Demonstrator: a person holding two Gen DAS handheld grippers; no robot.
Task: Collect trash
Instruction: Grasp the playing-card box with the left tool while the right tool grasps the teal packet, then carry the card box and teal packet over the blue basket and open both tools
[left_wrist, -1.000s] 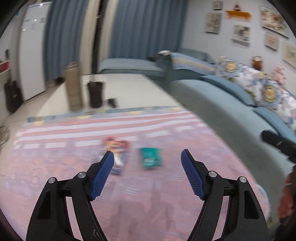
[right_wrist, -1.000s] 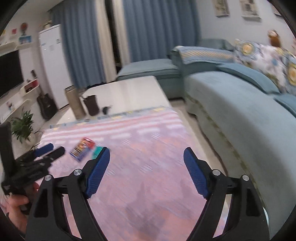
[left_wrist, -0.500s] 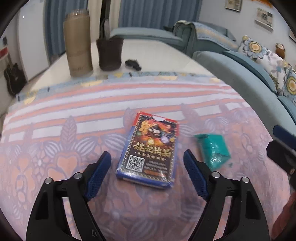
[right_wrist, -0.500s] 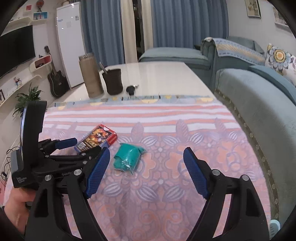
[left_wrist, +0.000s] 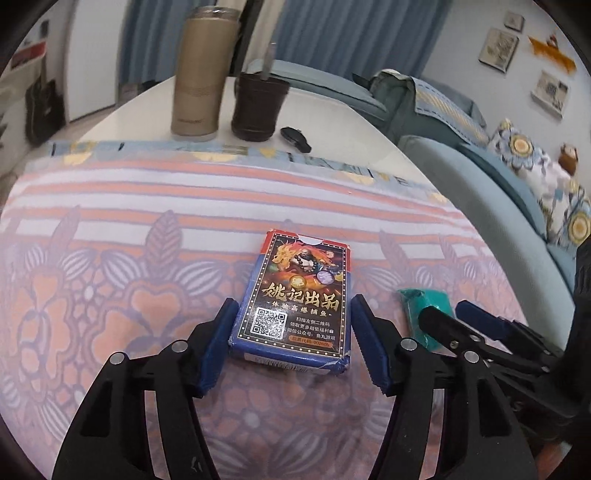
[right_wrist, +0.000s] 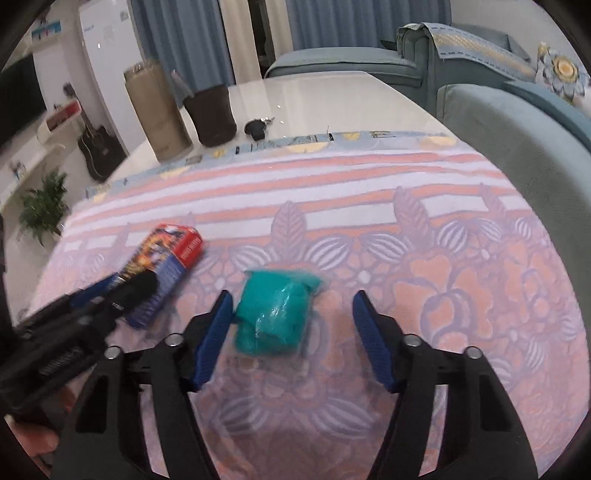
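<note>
Trash is still uncollected: our left gripper (left_wrist: 291, 341) is closing its fingers around the card box (left_wrist: 295, 299), our right gripper (right_wrist: 291, 338) around the teal wrapper (right_wrist: 275, 314), both lying ungripped on the tabletop (right_wrist: 406, 229).

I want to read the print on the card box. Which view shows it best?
The left wrist view: the card box lies face up, centred between the left gripper fingers, print sharp. The right wrist view shows it blurred at an angle, partly behind that gripper.
</note>
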